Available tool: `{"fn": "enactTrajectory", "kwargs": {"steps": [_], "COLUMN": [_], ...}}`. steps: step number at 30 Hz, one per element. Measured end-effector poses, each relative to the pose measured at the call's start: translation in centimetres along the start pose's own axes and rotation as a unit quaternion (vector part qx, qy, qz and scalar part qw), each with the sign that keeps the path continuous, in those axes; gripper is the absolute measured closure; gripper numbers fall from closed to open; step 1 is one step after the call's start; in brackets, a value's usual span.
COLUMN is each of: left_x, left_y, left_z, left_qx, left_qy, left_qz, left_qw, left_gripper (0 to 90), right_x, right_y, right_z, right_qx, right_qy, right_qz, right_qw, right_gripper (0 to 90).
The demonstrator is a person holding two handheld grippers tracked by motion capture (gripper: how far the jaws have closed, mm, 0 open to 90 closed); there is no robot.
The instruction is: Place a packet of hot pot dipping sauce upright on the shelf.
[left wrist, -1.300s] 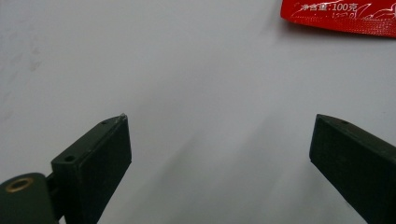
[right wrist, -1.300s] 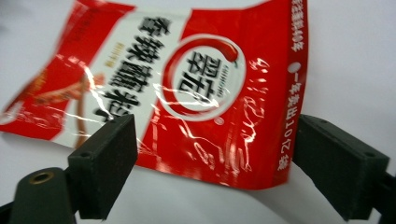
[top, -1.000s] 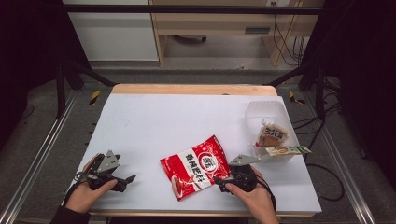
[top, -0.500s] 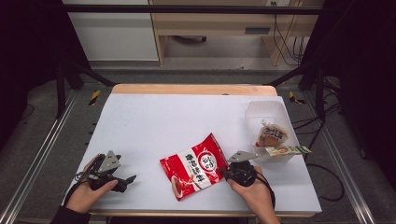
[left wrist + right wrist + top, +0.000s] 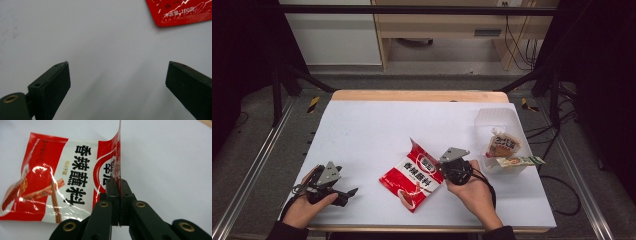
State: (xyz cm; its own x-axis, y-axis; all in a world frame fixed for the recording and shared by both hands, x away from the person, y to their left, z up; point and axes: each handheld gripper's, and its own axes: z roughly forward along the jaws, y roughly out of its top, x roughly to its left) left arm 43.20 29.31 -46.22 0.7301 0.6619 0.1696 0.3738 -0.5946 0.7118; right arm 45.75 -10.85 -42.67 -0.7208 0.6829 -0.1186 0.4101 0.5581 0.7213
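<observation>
Moved since earlier: right gripper (image 5: 443, 166) has just been closing on the red packet's (image 5: 414, 175) edge and has tipped that edge up off the table; the left hand kept its place.
Right jaws: pressed together, the packet's thin edge (image 5: 119, 178) pinched between them, standing upright in the right gripper view.
Red packet: lower centre of the high view, near end resting on the white table (image 5: 377, 130).
Left gripper (image 5: 343, 193): lower left of the high view, jaws wide apart over bare table; packet corner (image 5: 180, 11) at upper right of its own view.
Clear tub (image 5: 497, 120): right of the high view, two snack packs (image 5: 503, 145) in it.
</observation>
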Motion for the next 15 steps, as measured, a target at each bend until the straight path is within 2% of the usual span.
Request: {"fn": "enactTrajectory", "kwargs": {"steps": [4, 7, 8, 12, 15], "left_x": [0.0, -0.1, 0.0, 0.1, 0.3], "left_y": [0.1, 0.1, 0.1, 0.1, 0.2], "left_z": [0.0, 0.0, 0.0, -0.1, -0.1], "left_qx": [-0.002, -0.003, -0.005, -0.009, -0.01], "left_qy": [0.0, -0.001, -0.002, -0.002, -0.004], "left_qz": [0.0, 0.0, -0.002, -0.004, -0.007], "left_qw": [1.0, 1.0, 1.0, 1.0, 0.9999], "left_gripper": [5.6, 5.6, 5.6, 5.9, 6.0], "right_x": [0.2, 0.4, 0.6, 0.7, 0.9], "right_y": [1.2, 2.2, 2.7, 3.2, 3.6], "right_z": [0.1, 0.3, 0.6, 1.1, 1.2], "right_qx": [-0.006, -0.015, -0.017, -0.019, -0.031], "right_qy": [-0.004, 0.002, 0.0, -0.001, 0.002], "right_qz": [-0.016, -0.027, -0.038, -0.05, -0.057], "right_qw": [0.9998, 0.9995, 0.9992, 0.9986, 0.9979], "right_gripper": [90.0, 90.0, 90.0, 90.0, 90.0]}}
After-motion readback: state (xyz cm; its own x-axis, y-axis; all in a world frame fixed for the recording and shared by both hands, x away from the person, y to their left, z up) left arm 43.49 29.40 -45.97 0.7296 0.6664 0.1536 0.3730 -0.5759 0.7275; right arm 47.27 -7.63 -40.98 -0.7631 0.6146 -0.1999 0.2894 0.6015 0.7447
